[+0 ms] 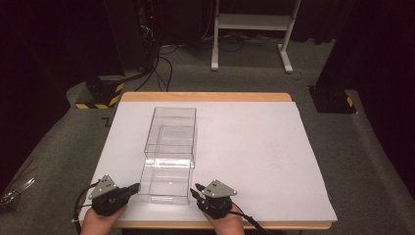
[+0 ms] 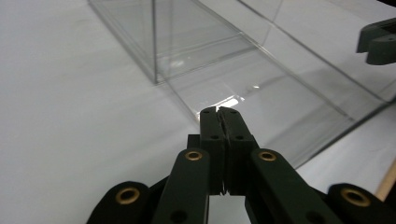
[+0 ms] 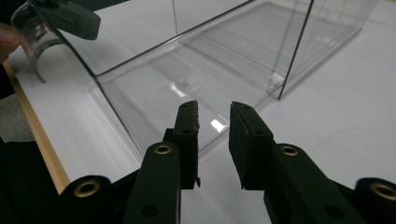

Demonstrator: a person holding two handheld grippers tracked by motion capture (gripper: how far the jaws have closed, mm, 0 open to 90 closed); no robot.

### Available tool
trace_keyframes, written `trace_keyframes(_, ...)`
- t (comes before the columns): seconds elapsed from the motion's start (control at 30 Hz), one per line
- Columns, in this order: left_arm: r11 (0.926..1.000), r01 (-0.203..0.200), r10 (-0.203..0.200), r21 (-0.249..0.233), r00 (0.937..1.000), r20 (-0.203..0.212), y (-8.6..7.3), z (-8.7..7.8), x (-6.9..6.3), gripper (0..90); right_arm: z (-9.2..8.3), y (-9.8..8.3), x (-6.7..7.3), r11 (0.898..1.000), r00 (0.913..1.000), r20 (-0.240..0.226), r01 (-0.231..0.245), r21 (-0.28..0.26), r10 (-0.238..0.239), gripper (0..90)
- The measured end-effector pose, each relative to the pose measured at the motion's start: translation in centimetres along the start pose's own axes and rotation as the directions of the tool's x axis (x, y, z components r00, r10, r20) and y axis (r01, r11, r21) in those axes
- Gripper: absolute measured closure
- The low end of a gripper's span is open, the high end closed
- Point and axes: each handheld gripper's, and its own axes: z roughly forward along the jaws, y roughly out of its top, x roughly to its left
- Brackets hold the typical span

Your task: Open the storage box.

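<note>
Left gripper [image 1: 133,188]: jaws pressed together, empty, tip just beside the near left corner of the clear plastic box [image 1: 169,154]. Right gripper [image 1: 198,188]: jaws spread, nothing between, near the box's right near corner. Judged: the pair brackets the near end, ready to slide or steady it. Box lies left of centre on the white table [image 1: 254,147], long axis 6 to 12 o'clock. Both hands low at the near edge, 6 o'clock.
</note>
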Motion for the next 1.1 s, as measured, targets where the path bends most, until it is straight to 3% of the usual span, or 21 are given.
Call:
trace_keyframes(0.17,0.9994,0.030,-0.031,-0.019,0.9974,-0.065,-0.3,-0.1,0.6,87.1,-0.4,0.3,-0.9,1.000,0.9997,0.024,0.000,-0.004,0.001,70.2)
trace_keyframes(0.27,0.9991,0.040,-0.042,-0.014,0.9946,-0.095,-0.5,0.1,0.9,81.7,-0.7,0.2,-1.8,1.000,0.9988,0.049,0.004,0.000,-0.004,67.4)
trace_keyframes(0.3,0.9992,0.038,-0.039,-0.011,0.9929,-0.113,-0.5,0.2,1.1,77.8,-0.6,-0.1,-2.7,1.000,0.9971,0.074,0.013,0.014,-0.014,65.1)
trace_keyframes(0.33,0.9990,0.043,-0.044,-0.009,0.9912,-0.125,-0.6,0.3,1.2,77.8,-0.6,-0.1,-2.7,1.000,0.9971,0.074,0.013,0.014,-0.014,65.1)
trace_keyframes(0.37,0.9990,0.045,-0.046,-0.006,0.9889,-0.141,-0.6,0.4,1.3,74.1,-0.6,-0.4,-3.9,0.999,0.9950,0.099,0.010,0.034,-0.013,63.5)
trace_keyframes(0.4,0.9988,0.049,-0.049,-0.005,0.9862,-0.158,-0.7,0.6,1.5,74.1,-0.6,-0.4,-3.9,0.999,0.9950,0.099,0.010,0.034,-0.013,63.5)
trace_keyframes(0.5,0.9974,0.072,-0.068,0.009,0.9772,-0.201,-0.8,0.9,1.9,66.7,-0.7,-1.1,-5.8,0.998,0.9897,0.143,-0.018,0.055,0.010,59.8)
trace_keyframes(0.57,0.9966,0.080,-0.073,0.022,0.9710,-0.228,-0.9,1.1,2.1,62.2,-1.2,-1.5,-7.9,0.996,0.9826,0.180,-0.059,0.064,0.047,56.4)
trace_keyframes(0.6,0.9966,0.080,-0.073,0.022,0.9710,-0.228,-0.9,1.1,2.1,61.2,-1.2,-1.5,-7.9,0.996,0.9826,0.180,-0.059,0.064,0.047,56.4)
trace_keyframes(0.67,0.9966,0.079,-0.071,0.025,0.9658,-0.250,-0.8,1.2,2.2,59.8,-2.1,-1.8,-10.0,0.994,0.9720,0.228,-0.076,0.073,0.058,54.3)
trace_keyframes(0.73,0.9957,0.089,-0.079,0.026,0.9620,-0.261,-0.6,1.4,2.3,58.9,-2.4,-2.0,-10.7,0.993,0.9676,0.242,-0.092,0.074,0.072,53.5)
trace_keyframes(0.77,0.9955,0.090,-0.078,0.031,0.9599,-0.269,-0.5,1.5,2.3,58.1,-3.2,-2.3,-12.0,0.991,0.9582,0.272,-0.114,0.074,0.090,53.1)
trace_keyframes(0.8,0.9956,0.084,-0.068,0.043,0.9579,-0.279,-0.4,1.6,2.4,58.1,-3.2,-2.3,-12.0,0.991,0.9582,0.272,-0.114,0.074,0.090,53.1)
trace_keyframes(0.9,0.9946,0.090,-0.070,0.053,0.9529,-0.295,-0.1,2.0,2.6,56.9,-4.6,-3.0,-13.9,0.988,0.9428,0.318,-0.133,0.081,0.101,52.7)
trace_keyframes(1.0,0.9938,0.101,-0.082,0.046,0.9488,-0.305,0.6,2.4,3.0,55.3,-6.3,-3.9,-15.7,0.984,0.9235,0.366,-0.157,0.085,0.116,52.6)
trace_keyframes(1.03,0.9937,0.094,-0.071,0.060,0.9479,-0.311,1.2,2.9,3.2,53.9,-7.1,-4.3,-16.6,0.982,0.9125,0.391,-0.168,0.086,0.121,52.7)
trace_keyframes(1.07,0.9937,0.094,-0.071,0.060,0.9479,-0.311,1.2,2.9,3.2,52.9,-7.1,-4.3,-16.6,0.982,0.9125,0.391,-0.168,0.086,0.121,52.7)
trace_keyframes(1.1,0.9931,0.093,-0.067,0.071,0.9475,-0.313,1.5,3.2,3.3,52.3,-7.8,-4.8,-17.5,0.979,0.9007,0.417,-0.178,0.096,0.123,52.7)
